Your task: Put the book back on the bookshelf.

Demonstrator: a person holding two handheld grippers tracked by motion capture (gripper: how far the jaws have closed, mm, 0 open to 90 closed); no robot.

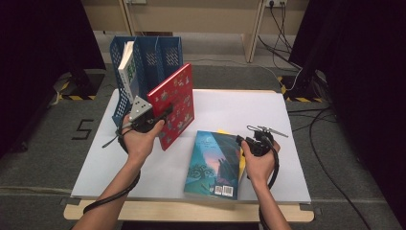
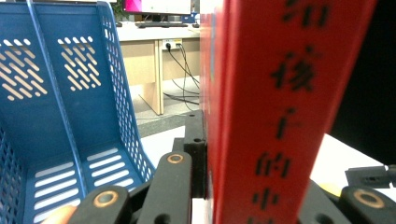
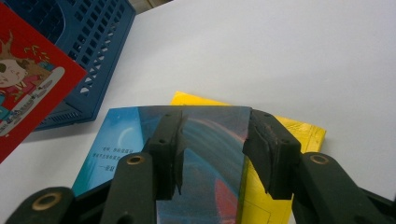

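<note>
On the table, left claw (image 1: 160, 116) pinches one red book (image 1: 174, 103); right claw (image 1: 243, 142) spread.

Upright red book (image 1: 174, 103), gripper-held

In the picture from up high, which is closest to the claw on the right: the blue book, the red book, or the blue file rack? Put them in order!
From the right claw:
1. Blue book, lying flat on the table right beside the claw, on its left.
2. Red book, standing upright farther left, clamped in the left claw.
3. Blue file rack, at the table's far left corner, behind the red book.
</note>
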